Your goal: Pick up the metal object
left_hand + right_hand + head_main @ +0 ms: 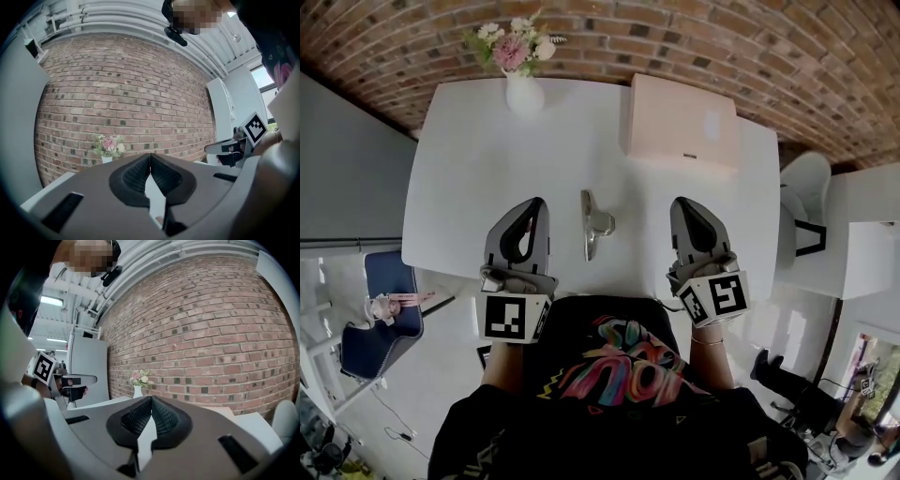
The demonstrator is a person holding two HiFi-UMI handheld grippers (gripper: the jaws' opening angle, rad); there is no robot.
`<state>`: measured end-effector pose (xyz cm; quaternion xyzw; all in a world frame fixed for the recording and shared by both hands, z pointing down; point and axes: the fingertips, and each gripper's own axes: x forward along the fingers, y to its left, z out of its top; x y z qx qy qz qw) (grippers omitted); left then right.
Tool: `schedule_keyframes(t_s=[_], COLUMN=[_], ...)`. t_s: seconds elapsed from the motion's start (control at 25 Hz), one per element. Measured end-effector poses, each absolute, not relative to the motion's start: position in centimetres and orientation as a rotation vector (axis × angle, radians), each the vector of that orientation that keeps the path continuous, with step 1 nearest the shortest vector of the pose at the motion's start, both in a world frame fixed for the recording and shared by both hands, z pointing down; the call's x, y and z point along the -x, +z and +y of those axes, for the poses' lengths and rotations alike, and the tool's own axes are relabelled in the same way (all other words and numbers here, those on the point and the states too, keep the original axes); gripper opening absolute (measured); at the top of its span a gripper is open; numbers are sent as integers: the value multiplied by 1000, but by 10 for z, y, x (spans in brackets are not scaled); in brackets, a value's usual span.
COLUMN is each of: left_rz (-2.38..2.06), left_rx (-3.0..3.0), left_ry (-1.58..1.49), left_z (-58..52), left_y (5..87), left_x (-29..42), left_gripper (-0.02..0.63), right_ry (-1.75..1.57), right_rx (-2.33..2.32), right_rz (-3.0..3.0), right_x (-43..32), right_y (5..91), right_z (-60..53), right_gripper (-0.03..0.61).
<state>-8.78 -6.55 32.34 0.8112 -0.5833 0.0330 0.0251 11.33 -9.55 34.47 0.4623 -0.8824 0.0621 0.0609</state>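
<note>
A shiny metal object (593, 225), long with a rounded lug on its right side, lies on the white table (469, 169) between my two grippers. My left gripper (537, 204) rests at the near edge, left of the object, jaws shut and empty. My right gripper (680, 204) sits to the object's right, also shut with nothing in it. In the left gripper view the left gripper's (150, 155) black ribbed pads meet at the tips. The right gripper view shows the right gripper (151, 398) the same way. The metal object is out of sight in both gripper views.
A white vase of pink flowers (517, 70) stands at the table's far left, and a pale pink box (680, 120) at the far right. A brick wall (694, 37) rises behind. A blue chair (389, 309) is left of the table and a white chair (804, 192) on its right.
</note>
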Motion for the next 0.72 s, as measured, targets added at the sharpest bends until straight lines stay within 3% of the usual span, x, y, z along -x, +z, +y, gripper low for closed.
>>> schedule_keyframes(t_s=[0.72], left_rz=[-1797], left_rx=[-2473], left_ry=[142], left_z=[-112], left_y=[331], left_x=[77], left_gripper=[26], right_ry=[278], right_rx=[-1301], right_rz=[-2704], right_x=[-111], right_y=[353], right_z=[-144], right_gripper=[18])
